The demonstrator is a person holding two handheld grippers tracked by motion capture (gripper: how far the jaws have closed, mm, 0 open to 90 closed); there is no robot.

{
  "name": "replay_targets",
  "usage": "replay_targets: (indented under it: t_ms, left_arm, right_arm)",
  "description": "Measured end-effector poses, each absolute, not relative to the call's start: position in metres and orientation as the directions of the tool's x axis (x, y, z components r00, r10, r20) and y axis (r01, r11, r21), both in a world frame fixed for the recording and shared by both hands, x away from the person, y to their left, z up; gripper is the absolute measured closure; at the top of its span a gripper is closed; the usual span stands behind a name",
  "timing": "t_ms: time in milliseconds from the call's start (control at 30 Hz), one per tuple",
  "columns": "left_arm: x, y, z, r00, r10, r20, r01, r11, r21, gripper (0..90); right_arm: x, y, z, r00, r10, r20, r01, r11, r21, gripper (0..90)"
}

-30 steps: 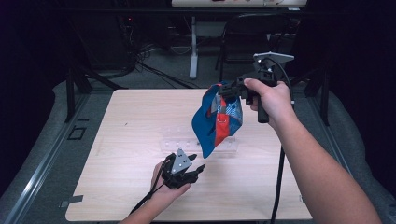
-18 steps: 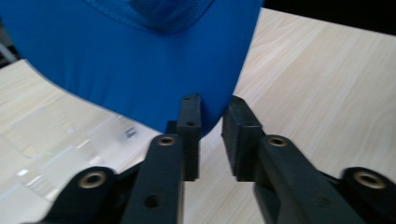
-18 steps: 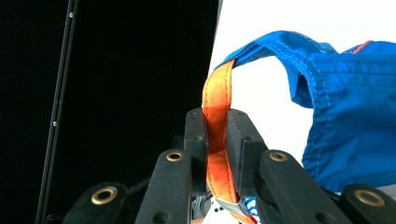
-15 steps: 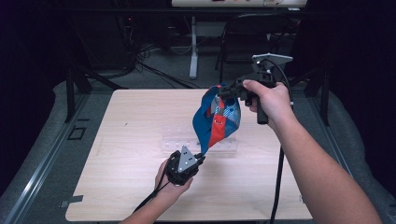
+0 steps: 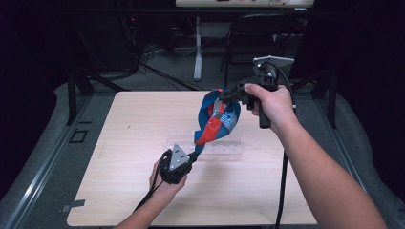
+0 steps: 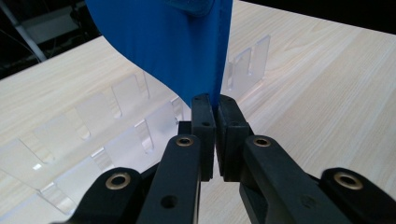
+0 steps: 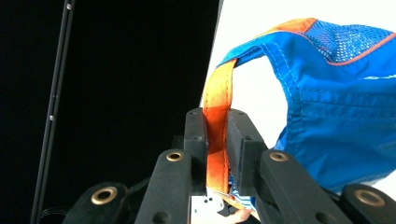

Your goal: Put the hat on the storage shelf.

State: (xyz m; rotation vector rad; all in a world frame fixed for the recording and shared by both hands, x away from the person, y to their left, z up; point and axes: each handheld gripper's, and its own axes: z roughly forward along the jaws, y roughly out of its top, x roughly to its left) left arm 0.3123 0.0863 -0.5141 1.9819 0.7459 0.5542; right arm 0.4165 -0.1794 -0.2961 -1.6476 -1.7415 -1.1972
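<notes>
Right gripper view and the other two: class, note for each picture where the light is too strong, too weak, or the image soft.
Right gripper view: the background behind the blue and orange bag is blown out white, the left half black. Left gripper view: evenly lit; the clear plastic rack catches pale reflections. High view: the table is lit, the surroundings dark, the picture slightly soft.

Table [image 5: 119, 191] brightly lit from above, dark surroundings, overexposed white background in right gripper view, slightly soft focus
</notes>
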Motion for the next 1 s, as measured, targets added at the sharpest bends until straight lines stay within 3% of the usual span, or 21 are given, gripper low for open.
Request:
replay_targets:
  t_ms: [1000]
  left_arm:
    - [0.333, 0.1, -0.533, 0.719, 0.695, 0.005, 0.33, -0.348, 0.877, 87.8]
  right_arm:
    - [0.426, -0.177, -0.331, -0.143, 0.581, 0.801, 0.968, -0.085, 0.235, 79.5]
